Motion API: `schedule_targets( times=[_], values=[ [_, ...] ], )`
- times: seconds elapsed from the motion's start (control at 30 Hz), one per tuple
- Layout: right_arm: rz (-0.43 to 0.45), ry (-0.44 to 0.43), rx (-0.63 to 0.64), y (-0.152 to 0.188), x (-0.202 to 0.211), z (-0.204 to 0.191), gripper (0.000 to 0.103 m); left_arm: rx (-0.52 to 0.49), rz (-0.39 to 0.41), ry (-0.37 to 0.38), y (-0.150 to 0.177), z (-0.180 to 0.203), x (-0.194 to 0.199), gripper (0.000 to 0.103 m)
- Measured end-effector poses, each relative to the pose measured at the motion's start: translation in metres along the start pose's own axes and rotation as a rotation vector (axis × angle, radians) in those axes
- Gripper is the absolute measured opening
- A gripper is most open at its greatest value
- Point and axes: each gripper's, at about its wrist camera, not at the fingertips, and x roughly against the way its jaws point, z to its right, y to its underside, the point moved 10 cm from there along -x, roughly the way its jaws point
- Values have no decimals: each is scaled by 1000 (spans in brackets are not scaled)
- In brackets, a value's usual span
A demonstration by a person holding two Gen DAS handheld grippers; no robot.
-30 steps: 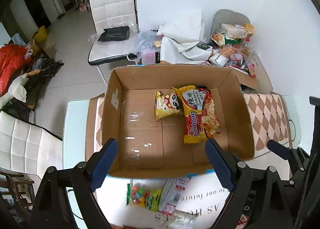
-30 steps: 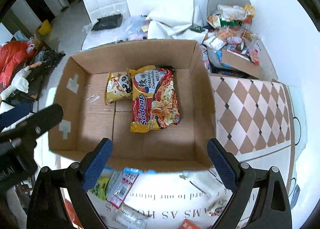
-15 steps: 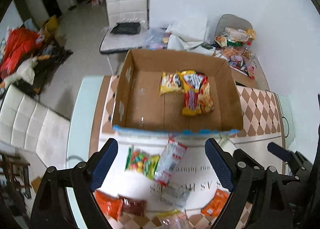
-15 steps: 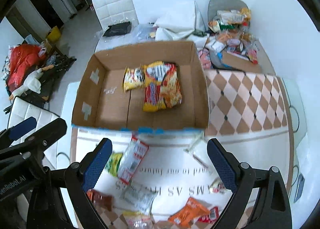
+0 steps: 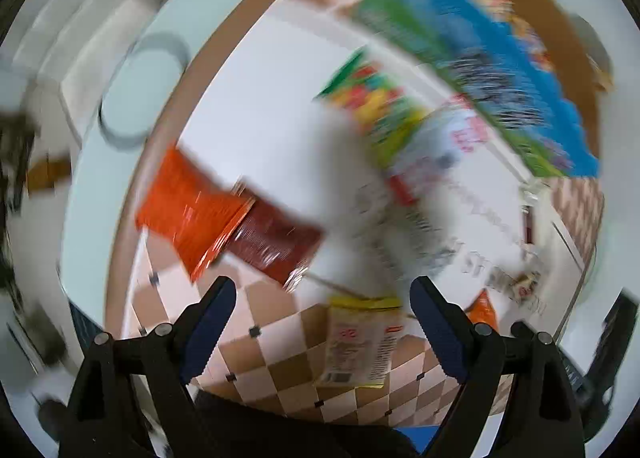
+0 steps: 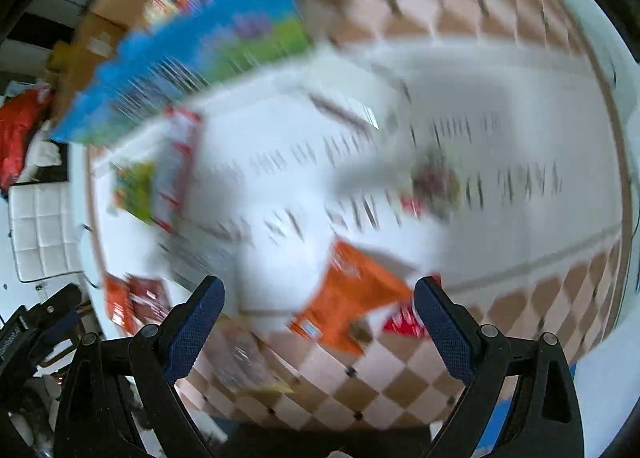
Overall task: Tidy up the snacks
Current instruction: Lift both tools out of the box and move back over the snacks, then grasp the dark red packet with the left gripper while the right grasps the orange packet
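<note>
Both views are motion-blurred. My left gripper is open and empty above the table, just over a yellow packet. An orange packet and a dark red packet lie ahead on the left. A green candy bag and a white-red packet lie near the cardboard box's blue printed wall. My right gripper is open and empty over an orange packet, with a red packet beside it. The box is at the upper left.
The snacks lie on a white printed sheet over a brown checkered tablecloth. A white chair stands left of the table. The left gripper's body shows at the right wrist view's lower left.
Both grippers have pulled back from the box and tilted down toward the loose snacks on the table. Both views are now blurred and rotated. Both stay open.
</note>
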Motion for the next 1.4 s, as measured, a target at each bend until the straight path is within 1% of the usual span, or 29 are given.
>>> schedule_targets(
  times=[0.07, 0.1, 0.17, 0.23, 0.27, 0.4, 0.47, 0.53, 0.6, 0.63, 0.67, 0.7, 0.8, 0.9, 0.93, 0.97, 1.0, 1.03, 1.17, 1.23, 1.27, 1.3, 1.33, 1.37, 1.4],
  values=[
    [-31, 7, -28, 10, -17, 8, 98, 98, -49, 33, 1, -21, -18, 89],
    [-40, 13, -37, 14, -25, 10, 98, 129, -62, 44, -2, -26, -23, 89],
    [-43, 29, -49, 17, -34, 11, 98, 212, -93, 74, -7, -38, -36, 89],
    [-33, 42, -79, 17, -40, 13, 98, 259, -115, 85, -13, -45, -46, 89],
    [-29, 35, -105, 17, -41, 12, 98, 283, -124, 88, -16, -47, -51, 89],
    [-9, 47, -157, 15, -48, 12, 98, 333, -194, 81, -18, -47, -76, 89],
    [-12, 46, -188, 16, -51, 14, 98, 341, -217, 57, -17, -47, -84, 89],
    [-19, 38, -211, 17, -53, 14, 98, 333, -220, 25, -17, -46, -89, 89],
    [-20, 40, -226, 20, -55, 18, 98, 313, -209, -5, -16, -48, -93, 86],
    [-23, 42, -236, 21, -56, 21, 98, 304, -205, -24, -15, -48, -93, 82],
    [-26, 40, -246, 24, -58, 23, 98, 286, -196, -46, -13, -49, -94, 74],
    [-30, 39, -253, 26, -59, 25, 98, 258, -191, -71, -10, -50, -94, 71],
    [-40, 36, -278, 30, -67, 30, 98, 191, -180, -94, -6, -46, -95, 70],
    [-54, 31, -296, 35, -71, 36, 98, 54, -131, -152, -1, -35, -93, 64],
    [-55, 30, -299, 39, -76, 41, 98, -4, -116, -177, 1, -29, -93, 60],
    [-58, 28, -301, 40, -77, 42, 98, -76, -91, -200, 3, -21, -92, 54],
    [-62, 26, -302, 43, -80, 48, 97, -134, -77, -218, 5, -14, -92, 52],
    [-66, 23, -303, 45, -83, 51, 97, -217, -64, -247, 9, -5, -92, 48],
    [-81, 9, -316, 47, -91, 55, 94, -388, -51, -289, 25, 22, -98, 47],
    [-94, 1, -322, 50, -96, 55, 85, -424, -54, -291, 30, 30, -100, 46],
    [-97, 12, -316, 51, -97, 56, 85, -427, -64, -278, 36, 33, -103, 47],
    [-92, 22, -305, 50, -96, 56, 80, -416, -75, -264, 39, 34, -104, 47],
    [-83, 38, -279, 45, -95, 54, 70, -398, -88, -247, 42, 33, -105, 47],
    [-74, 53, -248, 42, -94, 52, 63, -380, -100, -230, 42, 36, -106, 47],
    [-72, 54, -211, 43, -93, 47, 60, -354, -116, -210, 45, 34, -108, 48]
  ],
)
